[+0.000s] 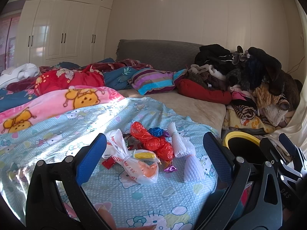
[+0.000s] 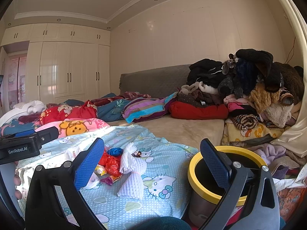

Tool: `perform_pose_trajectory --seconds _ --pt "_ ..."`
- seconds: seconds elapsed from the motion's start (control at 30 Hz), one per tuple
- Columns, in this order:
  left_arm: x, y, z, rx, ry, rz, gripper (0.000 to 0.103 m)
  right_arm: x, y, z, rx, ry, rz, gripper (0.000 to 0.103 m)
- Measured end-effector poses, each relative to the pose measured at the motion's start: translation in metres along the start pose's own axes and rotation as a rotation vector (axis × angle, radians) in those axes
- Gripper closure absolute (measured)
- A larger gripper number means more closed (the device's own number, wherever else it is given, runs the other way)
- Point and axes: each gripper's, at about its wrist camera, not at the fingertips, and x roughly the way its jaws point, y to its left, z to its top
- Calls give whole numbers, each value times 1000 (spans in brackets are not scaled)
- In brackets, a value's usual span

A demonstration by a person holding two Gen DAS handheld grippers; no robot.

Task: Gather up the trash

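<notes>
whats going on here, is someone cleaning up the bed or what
A person holds a gripper in each hand over a bed. Both the left gripper and the right gripper are open and empty. A small heap of trash lies untouched on the blue cartoon sheet: a white printed bag, a red plastic bag, white foam netting and candy wrappers. A yellow-rimmed bin stands to the right of the heap.

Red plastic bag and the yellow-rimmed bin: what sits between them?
Right wrist view: the white foam fruit nets lie beside the red plastic bag; then bare Hello Kitty sheet up to the yellow-rimmed bin.
</notes>
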Motion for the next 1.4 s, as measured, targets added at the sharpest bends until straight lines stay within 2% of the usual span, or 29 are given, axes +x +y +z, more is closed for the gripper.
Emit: perform_pose_trajectory --seconds 1.23,1.4 --pt "-5 -1 2 -4 -3 5 11 -2 0 2 -2 2 -2 6" --pt "-7 7 8 -23 7 28 11 4 -5 3 -24 36 38 6"
